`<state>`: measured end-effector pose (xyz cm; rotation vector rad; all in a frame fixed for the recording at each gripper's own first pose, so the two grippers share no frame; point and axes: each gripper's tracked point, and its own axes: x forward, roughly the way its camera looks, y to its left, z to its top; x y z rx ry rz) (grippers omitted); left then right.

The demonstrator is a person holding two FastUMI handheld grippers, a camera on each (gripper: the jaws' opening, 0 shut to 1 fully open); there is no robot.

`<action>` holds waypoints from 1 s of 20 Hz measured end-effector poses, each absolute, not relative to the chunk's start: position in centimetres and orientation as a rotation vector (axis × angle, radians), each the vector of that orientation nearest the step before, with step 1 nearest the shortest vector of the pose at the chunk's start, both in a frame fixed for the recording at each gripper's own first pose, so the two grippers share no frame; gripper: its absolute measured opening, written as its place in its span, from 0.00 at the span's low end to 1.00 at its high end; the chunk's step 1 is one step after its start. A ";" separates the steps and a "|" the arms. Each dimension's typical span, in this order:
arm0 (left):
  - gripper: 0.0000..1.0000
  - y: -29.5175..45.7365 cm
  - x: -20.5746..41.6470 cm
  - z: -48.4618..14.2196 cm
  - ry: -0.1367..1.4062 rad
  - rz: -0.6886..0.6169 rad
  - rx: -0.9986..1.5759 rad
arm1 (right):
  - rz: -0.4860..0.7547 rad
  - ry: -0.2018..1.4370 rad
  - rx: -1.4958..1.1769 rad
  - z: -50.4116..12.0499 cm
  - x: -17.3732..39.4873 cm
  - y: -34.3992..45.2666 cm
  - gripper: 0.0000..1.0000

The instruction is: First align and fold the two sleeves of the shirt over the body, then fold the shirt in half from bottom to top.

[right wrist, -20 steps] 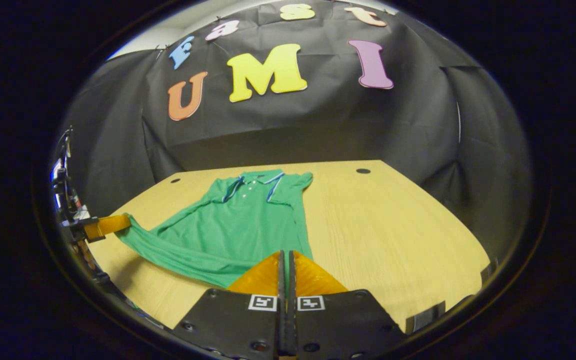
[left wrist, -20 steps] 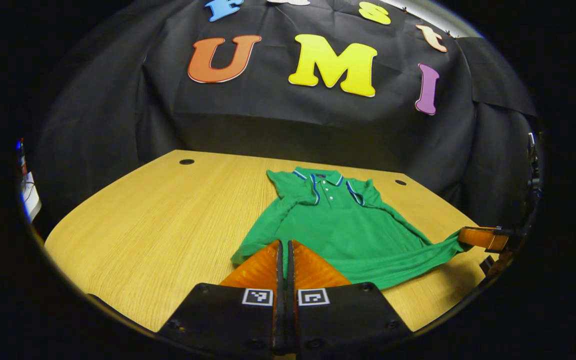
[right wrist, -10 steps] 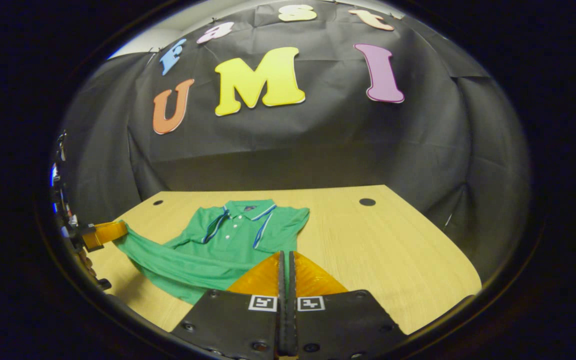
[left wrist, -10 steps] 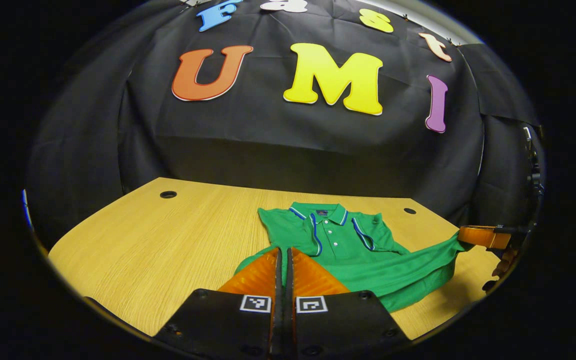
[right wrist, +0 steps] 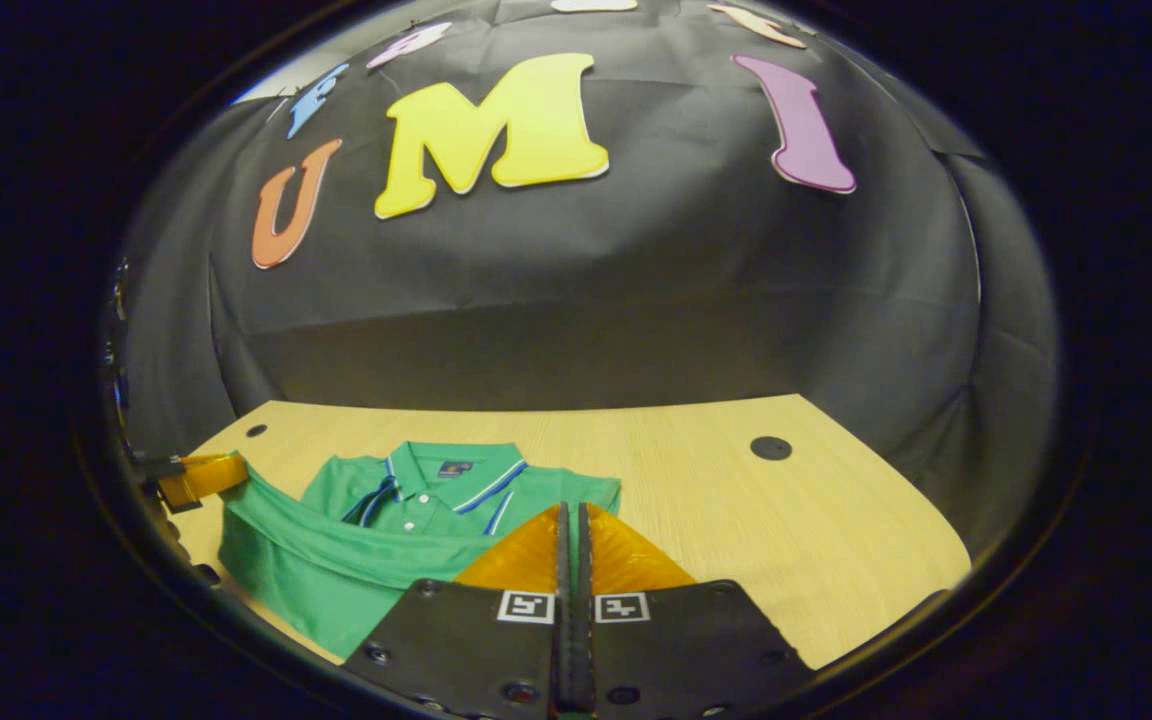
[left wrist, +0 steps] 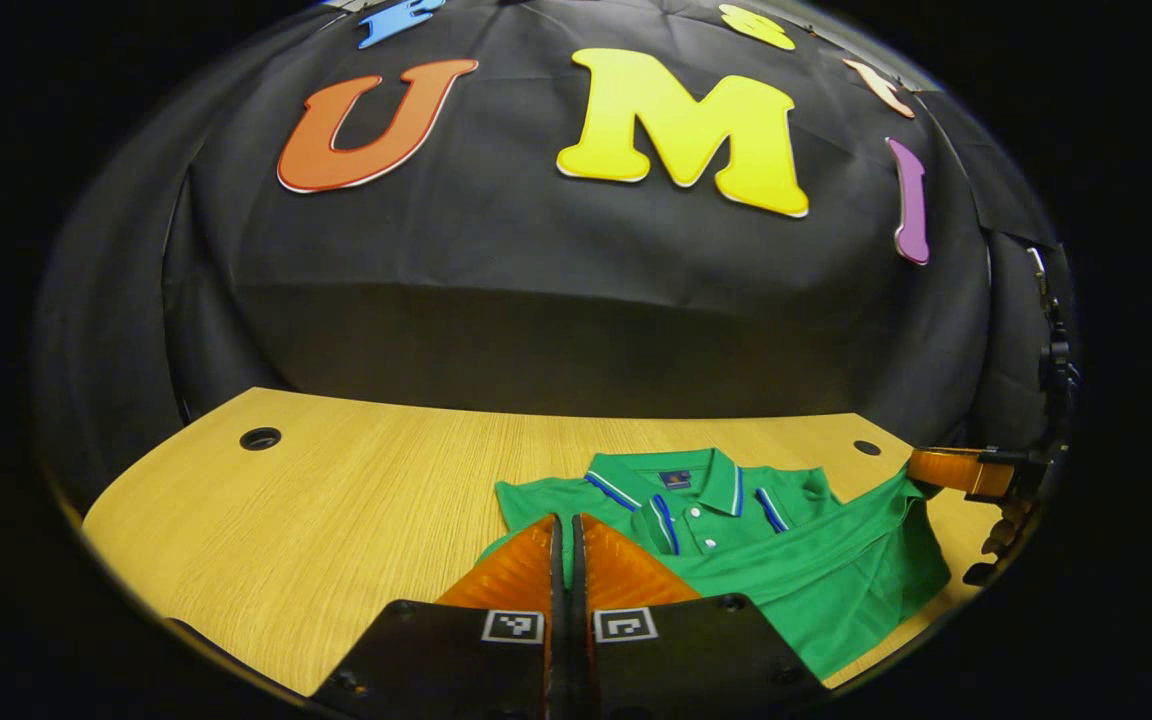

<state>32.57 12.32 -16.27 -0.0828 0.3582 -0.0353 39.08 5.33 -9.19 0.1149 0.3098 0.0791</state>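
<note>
Green collared polo shirt [left wrist: 736,540], hem pinched at both corners by closed fingers, hangs above the wooden surface [left wrist: 336,500]. Uneven lowering could skew the fold.

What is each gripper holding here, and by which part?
Both hold the green shirt by its bottom hem: the left gripper and the right gripper each pinch one hem corner, lifted toward the collar.

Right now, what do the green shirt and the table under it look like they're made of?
The green shirt looks like soft matte knit cloth, maybe cotton: it drapes and creases where both grippers lift its hem, and its collar looks ribbed, with striped trim. The table looks like light wood or wood-look laminate: fine straight grain, a smooth low sheen. Which one, the views can't settle.
</note>
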 end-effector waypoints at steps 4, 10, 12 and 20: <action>0.06 13.4 38.3 -17.5 0.353 -0.022 -0.041 | 0.053 0.279 0.107 -8.6 45.5 4.9 0.00; 0.06 13.9 44.7 -20.4 0.386 -0.036 -0.087 | 0.020 0.326 0.121 -10.6 52.7 4.6 0.00; 0.06 14.0 45.5 -20.6 0.378 -0.029 -0.050 | 0.022 0.334 0.103 -11.5 53.6 5.0 0.00; 1.00 15.6 44.6 -21.1 0.422 0.066 0.005 | 0.010 0.296 -0.023 -10.1 51.5 5.4 0.99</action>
